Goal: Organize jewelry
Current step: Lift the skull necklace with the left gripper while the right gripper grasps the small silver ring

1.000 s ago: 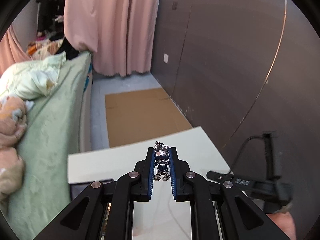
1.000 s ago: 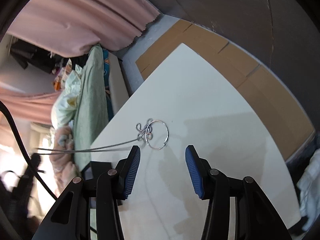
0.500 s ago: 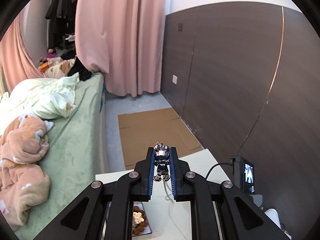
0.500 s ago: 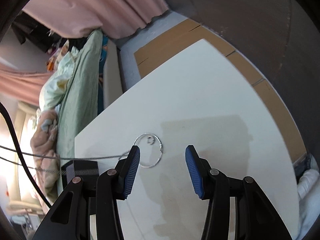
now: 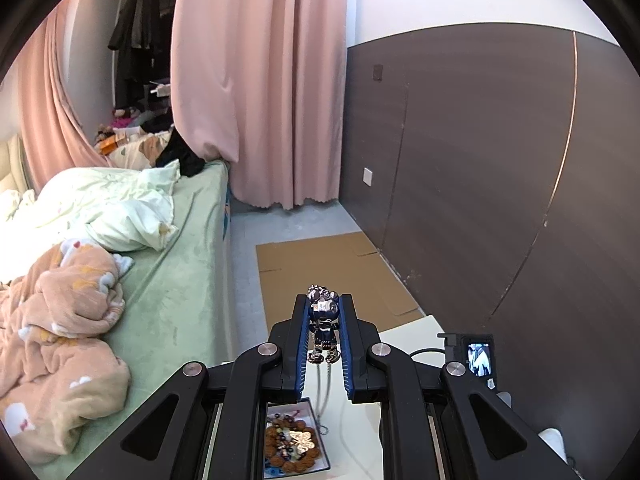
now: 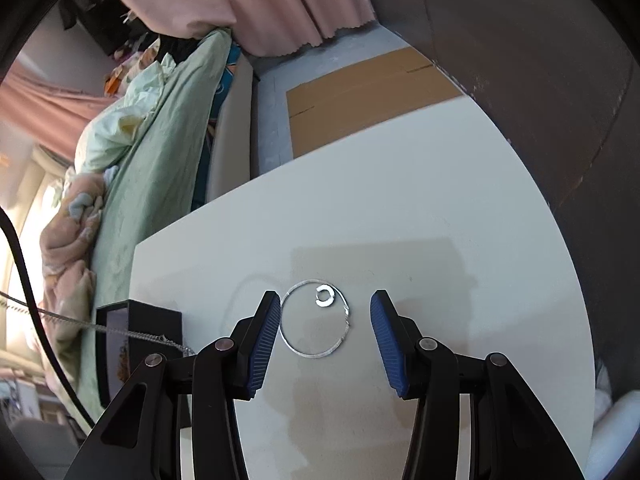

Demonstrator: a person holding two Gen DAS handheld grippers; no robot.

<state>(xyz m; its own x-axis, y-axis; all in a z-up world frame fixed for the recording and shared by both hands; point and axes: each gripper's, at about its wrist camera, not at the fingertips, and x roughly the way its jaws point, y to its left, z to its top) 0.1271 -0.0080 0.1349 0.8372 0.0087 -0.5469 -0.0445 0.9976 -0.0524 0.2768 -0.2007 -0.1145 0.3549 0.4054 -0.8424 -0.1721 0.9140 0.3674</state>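
Note:
My left gripper (image 5: 324, 312) is shut on a small silver and blue figurine pendant (image 5: 323, 322), held high above the table, its chain (image 5: 322, 396) hanging down. Below it a black jewelry box (image 5: 294, 444) holds a brown beaded bracelet (image 5: 292, 446). My right gripper (image 6: 324, 320) is open over the white table (image 6: 420, 208), its fingers on either side of a thin silver hoop (image 6: 314, 322) with a small silver ring (image 6: 324, 295) inside it. The box (image 6: 120, 344) sits left of it, with the chain (image 6: 100, 329) stretched across.
A bed with green sheet (image 5: 168, 280) and blankets lies left of the table. Cardboard (image 5: 332, 272) covers the floor beyond. A dark wall panel (image 5: 480, 180) is on the right. A small camera with screen (image 5: 476, 360) stands on the table's right side.
My left gripper has lifted the pendant higher and tilted up, bringing the box into view below. My right gripper has moved so its fingers flank the hoop, and the chain has been pulled off it.

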